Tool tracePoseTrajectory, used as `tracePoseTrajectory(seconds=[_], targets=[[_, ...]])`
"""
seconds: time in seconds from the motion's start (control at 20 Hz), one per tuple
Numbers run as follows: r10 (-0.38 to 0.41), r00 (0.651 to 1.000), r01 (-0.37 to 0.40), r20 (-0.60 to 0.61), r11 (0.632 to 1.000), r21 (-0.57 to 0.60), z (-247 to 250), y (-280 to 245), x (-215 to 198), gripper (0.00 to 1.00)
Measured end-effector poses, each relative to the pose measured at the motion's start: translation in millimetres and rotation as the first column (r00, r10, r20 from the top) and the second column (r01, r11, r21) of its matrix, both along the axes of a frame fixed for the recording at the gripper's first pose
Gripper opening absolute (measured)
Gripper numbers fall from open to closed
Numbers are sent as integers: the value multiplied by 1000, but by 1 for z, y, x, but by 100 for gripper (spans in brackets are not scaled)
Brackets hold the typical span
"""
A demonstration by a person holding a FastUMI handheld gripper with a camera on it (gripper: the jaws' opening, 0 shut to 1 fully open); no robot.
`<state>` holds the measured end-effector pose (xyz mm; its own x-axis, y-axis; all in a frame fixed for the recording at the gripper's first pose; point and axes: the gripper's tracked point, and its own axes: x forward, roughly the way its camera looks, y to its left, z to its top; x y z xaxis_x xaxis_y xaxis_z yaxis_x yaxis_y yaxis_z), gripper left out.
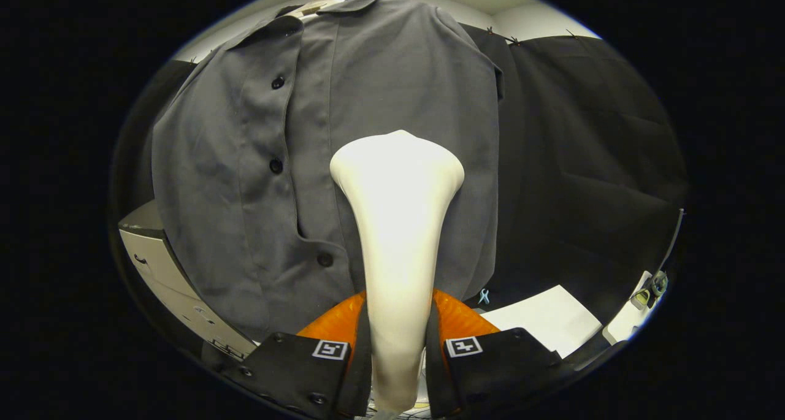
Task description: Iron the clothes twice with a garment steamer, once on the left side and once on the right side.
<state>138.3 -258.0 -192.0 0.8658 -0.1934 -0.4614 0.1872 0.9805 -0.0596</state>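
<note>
A grey button-up shirt (pixel 245 162) hangs on a pale hanger (pixel 319 0) straight ahead, with its button placket to the left of the steamer. The white garment steamer (pixel 397 224) stands upright between my fingers, and my gripper (pixel 398 352) is shut on its handle. The steamer's wide head rests against or just in front of the shirt's right panel at mid height; I cannot tell whether it touches the cloth. The shirt's lower right part is hidden behind the steamer.
Black cloth (pixel 582 162) covers the booth wall to the right of the shirt. A white sheet (pixel 543 319) lies low on the right, with a small blue clip (pixel 484 296) near it. A pale cabinet (pixel 165 279) stands low on the left.
</note>
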Motion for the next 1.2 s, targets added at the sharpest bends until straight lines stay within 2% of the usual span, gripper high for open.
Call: tracePoseTrajectory(seconds=[0.5, 0.65, 0.9, 1.2], targets=[[-19, 997, 20, -81, 1000, 11, -53, -8, -19, 44], [-29, 996, 29, -84, 1000, 4, -49, -8, -23, 44], [-49, 999, 50, -20, 999, 14, -13, 3, -38, 44], [-19, 997, 19, 79, 1000, 0, 52, 38, -60, 44]])
